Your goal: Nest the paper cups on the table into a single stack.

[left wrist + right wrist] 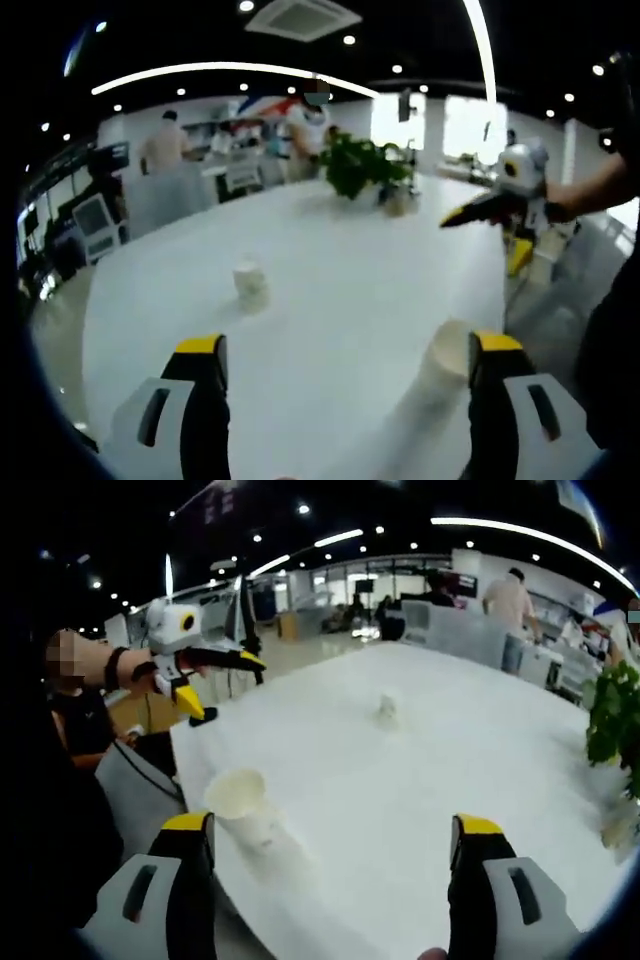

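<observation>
Two white paper cups stand apart on the white table [340, 260]. The near cup [446, 362] stands mouth up at the table edge, just inside my left gripper's right jaw. The far cup [250, 286] stands out towards the middle of the table. My left gripper [348, 352] is open with nothing between its jaws. In the right gripper view the near cup [238, 800] is beside the left jaw and the far cup [386, 710] is small ahead. My right gripper [332, 830] is open and holds nothing. Each gripper shows in the other's view, held above the table edge: right [488, 212], left [212, 670].
A potted green plant [362, 165] stands at the table's far end, also seen as the plant [612, 715] at the right. The table edge [200, 780] runs close to the near cup. People stand by counters [170, 150] beyond the table.
</observation>
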Available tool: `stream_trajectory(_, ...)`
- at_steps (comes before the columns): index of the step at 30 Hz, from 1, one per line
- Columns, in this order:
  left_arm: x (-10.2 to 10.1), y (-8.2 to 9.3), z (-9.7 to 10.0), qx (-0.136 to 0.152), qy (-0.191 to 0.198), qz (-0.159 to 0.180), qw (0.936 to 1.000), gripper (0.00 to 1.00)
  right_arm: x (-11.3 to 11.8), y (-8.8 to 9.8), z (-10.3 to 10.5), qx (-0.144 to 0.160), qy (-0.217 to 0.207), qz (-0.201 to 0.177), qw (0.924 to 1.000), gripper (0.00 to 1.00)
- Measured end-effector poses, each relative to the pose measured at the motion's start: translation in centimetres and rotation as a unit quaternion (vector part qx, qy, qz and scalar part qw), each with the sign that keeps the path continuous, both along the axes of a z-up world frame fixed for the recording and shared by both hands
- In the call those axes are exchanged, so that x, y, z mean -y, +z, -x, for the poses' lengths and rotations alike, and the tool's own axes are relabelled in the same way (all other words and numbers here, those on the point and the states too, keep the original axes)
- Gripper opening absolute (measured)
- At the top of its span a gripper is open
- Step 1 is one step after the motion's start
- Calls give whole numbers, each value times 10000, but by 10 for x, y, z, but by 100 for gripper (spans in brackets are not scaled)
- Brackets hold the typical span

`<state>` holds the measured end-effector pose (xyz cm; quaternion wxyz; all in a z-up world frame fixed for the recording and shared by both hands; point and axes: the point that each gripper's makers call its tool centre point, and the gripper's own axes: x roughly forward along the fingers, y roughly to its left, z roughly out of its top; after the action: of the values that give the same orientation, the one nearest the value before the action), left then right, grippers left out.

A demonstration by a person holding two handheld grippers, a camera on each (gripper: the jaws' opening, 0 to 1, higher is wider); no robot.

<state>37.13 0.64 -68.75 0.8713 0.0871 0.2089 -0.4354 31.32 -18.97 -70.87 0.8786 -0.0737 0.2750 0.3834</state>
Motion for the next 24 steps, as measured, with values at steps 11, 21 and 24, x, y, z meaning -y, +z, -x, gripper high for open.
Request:
stream_trajectory(11,19,-20,-67,-94,38,-113,9999,99,12,-12,-10,-148,-95,-39,9998,96)
stream_trajectory(21,32,-41,-128,-141,302,-333,9989,99,27,-17,-14,-263,-316,-159,9990,95)
stream_trajectory(24,39,-44,-143,-105,384,-343,9986,99,30,-23,-13,-349,-309,-151,9988,95)
